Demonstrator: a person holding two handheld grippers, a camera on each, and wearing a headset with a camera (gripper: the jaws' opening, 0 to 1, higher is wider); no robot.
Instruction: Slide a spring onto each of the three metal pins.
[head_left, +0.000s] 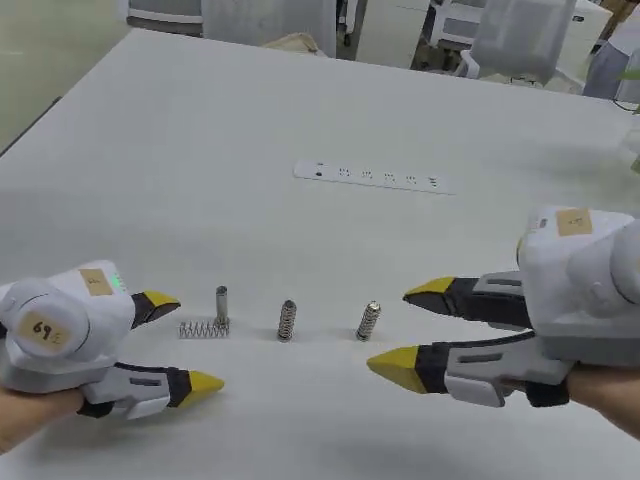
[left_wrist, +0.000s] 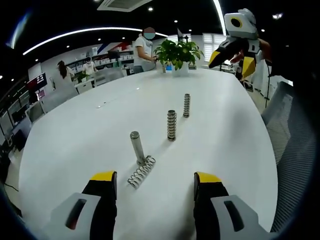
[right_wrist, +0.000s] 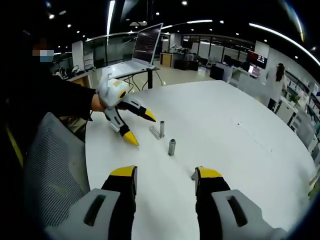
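Three metal pins stand in a row on the white table (head_left: 300, 240). The left pin (head_left: 222, 304) (left_wrist: 135, 146) is bare, and a loose spring (head_left: 204, 329) (left_wrist: 141, 171) lies flat against its base. The middle pin (head_left: 287, 320) (left_wrist: 171, 125) and the right pin (head_left: 369, 320) (left_wrist: 186, 105) each wear a spring. My left gripper (head_left: 185, 342) (left_wrist: 155, 177) is open, its jaws on either side of the loose spring and a little short of it. My right gripper (head_left: 408, 328) (right_wrist: 165, 175) is open too, just right of the right pin, holding nothing.
A white power strip (head_left: 372, 177) lies across the table beyond the pins. Chairs stand at the far edge. A potted plant (left_wrist: 178, 52) sits at one end of the table, and an open laptop (right_wrist: 145, 47) on a desk beyond it. People stand in the background.
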